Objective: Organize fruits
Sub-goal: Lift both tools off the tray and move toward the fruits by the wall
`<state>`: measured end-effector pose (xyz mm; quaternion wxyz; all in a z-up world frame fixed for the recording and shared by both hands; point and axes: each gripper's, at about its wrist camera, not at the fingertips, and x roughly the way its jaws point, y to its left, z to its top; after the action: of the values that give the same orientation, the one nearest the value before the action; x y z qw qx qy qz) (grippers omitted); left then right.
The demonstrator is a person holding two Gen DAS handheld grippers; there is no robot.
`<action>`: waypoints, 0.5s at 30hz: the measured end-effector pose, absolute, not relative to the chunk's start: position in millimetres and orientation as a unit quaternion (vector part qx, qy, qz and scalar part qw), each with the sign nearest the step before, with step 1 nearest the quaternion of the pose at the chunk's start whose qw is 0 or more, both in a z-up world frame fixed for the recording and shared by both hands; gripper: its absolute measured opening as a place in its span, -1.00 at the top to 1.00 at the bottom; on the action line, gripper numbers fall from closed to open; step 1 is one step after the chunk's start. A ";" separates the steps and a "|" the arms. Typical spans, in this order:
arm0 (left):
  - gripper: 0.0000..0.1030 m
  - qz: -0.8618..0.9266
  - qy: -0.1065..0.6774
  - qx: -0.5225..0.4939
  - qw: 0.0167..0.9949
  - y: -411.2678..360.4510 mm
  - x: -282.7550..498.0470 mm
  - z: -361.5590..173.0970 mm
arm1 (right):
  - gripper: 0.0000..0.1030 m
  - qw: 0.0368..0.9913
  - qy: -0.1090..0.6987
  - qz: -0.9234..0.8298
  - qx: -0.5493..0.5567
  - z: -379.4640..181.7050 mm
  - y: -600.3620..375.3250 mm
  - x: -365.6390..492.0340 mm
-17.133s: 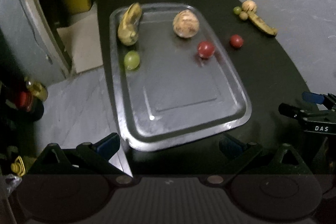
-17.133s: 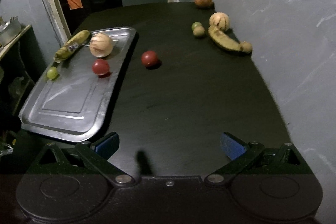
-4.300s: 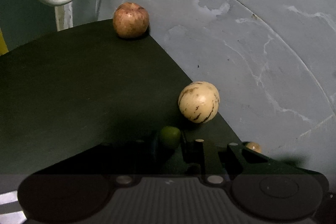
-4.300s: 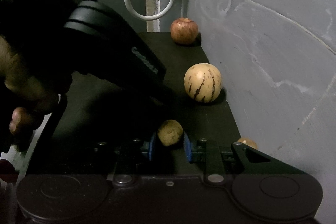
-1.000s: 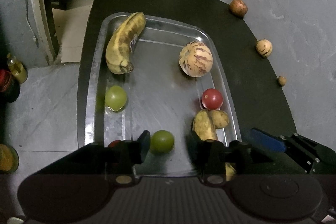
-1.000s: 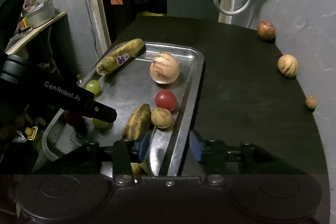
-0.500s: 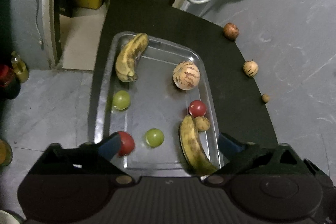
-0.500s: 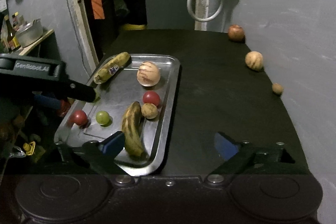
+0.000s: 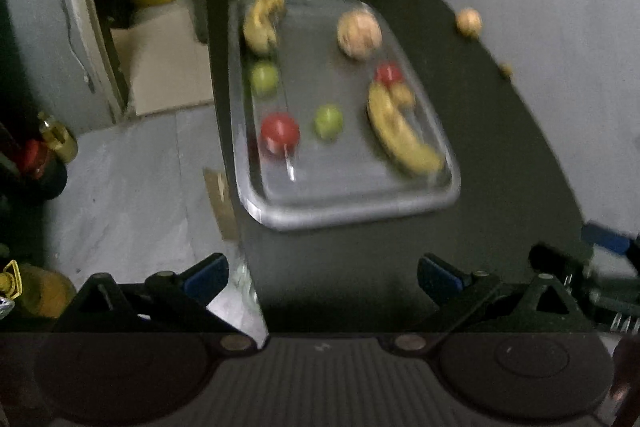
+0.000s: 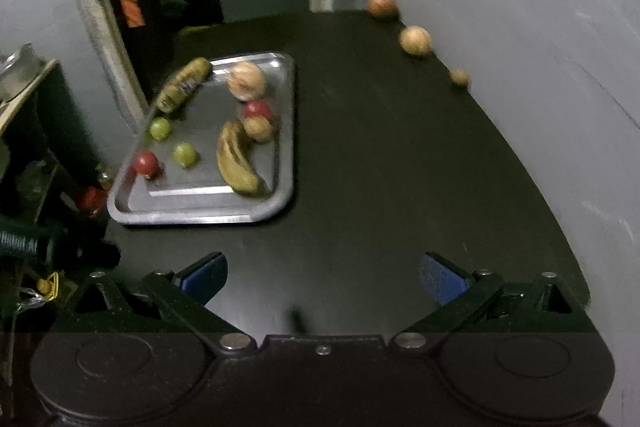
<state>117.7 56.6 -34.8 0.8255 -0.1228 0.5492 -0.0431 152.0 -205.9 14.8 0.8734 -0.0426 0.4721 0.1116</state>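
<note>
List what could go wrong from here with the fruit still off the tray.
Three fruits sit along the table's far edge by the wall; a nudge from a gripper finger might roll them off. The tray's left side seems to overhang the table edge, so weight added there could tip it. The round fruit on the tray could roll if it is bumped.

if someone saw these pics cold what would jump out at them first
The metal tray on the black table, loaded with fruit: two bananas, two red fruits, two green ones and a pale melon. Next, three round fruits left off the tray in a line along the table's far right edge by the grey wall, the small brown one nearest. Both tongs hang open and empty in the foreground.
</note>
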 end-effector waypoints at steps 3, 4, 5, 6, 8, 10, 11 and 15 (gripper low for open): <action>-0.99 -0.060 0.573 -0.102 0.811 52.6 108.4 -44.8 | -0.98 0.870 0.484 0.089 -0.022 14.9 -214.3 140.6; -0.99 -0.061 0.579 -0.098 0.807 51.6 106.2 -47.1 | -0.98 0.870 0.486 0.079 -0.018 16.1 -216.7 138.1; -0.99 -0.062 0.584 -0.094 0.804 52.0 102.9 -49.2 | -0.98 0.871 0.486 0.070 -0.015 18.1 -218.6 136.1; -0.99 -0.065 0.587 -0.091 0.801 52.0 102.4 -50.1 | -0.98 0.872 0.486 0.061 -0.012 21.1 -220.7 134.2; -0.99 -0.070 0.586 -0.087 0.802 51.8 101.9 -48.1 | -0.98 0.874 0.484 0.047 -0.005 28.8 -224.0 133.5; -0.99 -0.080 0.583 -0.083 0.804 49.9 105.6 -42.2 | -0.98 0.875 0.483 0.037 -0.001 38.7 -227.0 134.5; -0.99 -0.086 0.579 -0.079 0.807 48.7 108.1 -37.6 | -0.98 0.876 0.480 0.034 0.001 47.8 -227.7 135.1; -0.99 -0.126 0.548 -0.045 0.825 49.0 126.1 -3.0 | -0.98 0.883 0.465 0.065 0.001 95.2 -235.9 141.6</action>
<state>126.1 49.0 -3.0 0.8254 -0.0453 0.5484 -0.1263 141.6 -235.9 95.2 0.8829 0.0013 0.4651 0.0648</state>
